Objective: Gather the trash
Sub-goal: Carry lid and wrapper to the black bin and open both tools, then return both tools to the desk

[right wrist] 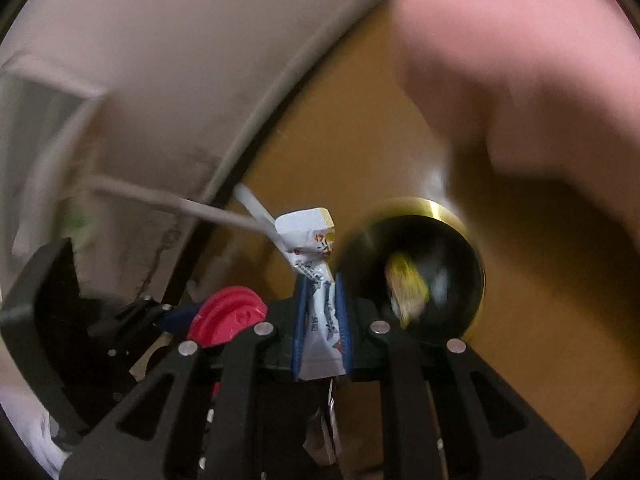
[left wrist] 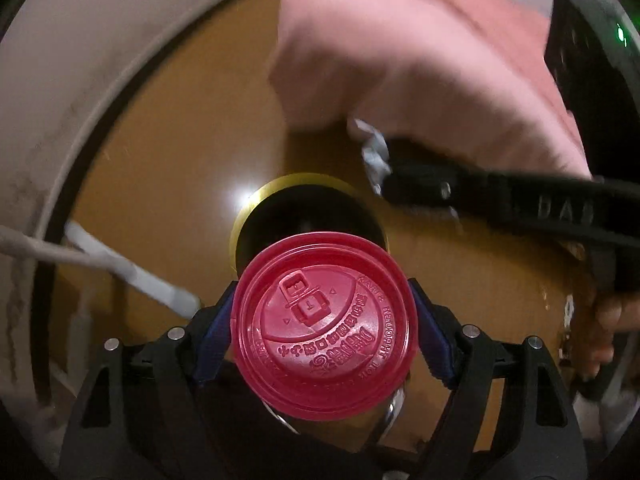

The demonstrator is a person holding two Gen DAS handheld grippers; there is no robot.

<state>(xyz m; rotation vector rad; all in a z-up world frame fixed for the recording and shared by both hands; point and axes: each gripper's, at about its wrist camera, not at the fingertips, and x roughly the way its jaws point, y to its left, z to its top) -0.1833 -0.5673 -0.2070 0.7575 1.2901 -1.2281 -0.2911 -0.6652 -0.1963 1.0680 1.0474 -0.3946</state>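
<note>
My left gripper (left wrist: 324,308) is shut on a cup with a red plastic lid (left wrist: 326,326), held just in front of a round brass-rimmed hole (left wrist: 280,208) in a tan surface. My right gripper (right wrist: 322,296) is shut on a crumpled white wrapper (right wrist: 316,248), held left of the same dark hole (right wrist: 432,272), where a yellow scrap (right wrist: 406,284) shows inside. In the left wrist view the right gripper (left wrist: 384,168) shows at the right with the wrapper (left wrist: 372,148). In the right wrist view the red lid (right wrist: 228,316) shows at the left.
A pink cloth (left wrist: 420,60) hangs over the upper right of the tan surface (left wrist: 168,140). A white cable (left wrist: 132,276) crosses the left side. A pale wall (right wrist: 160,60) with a dark rim runs along the left.
</note>
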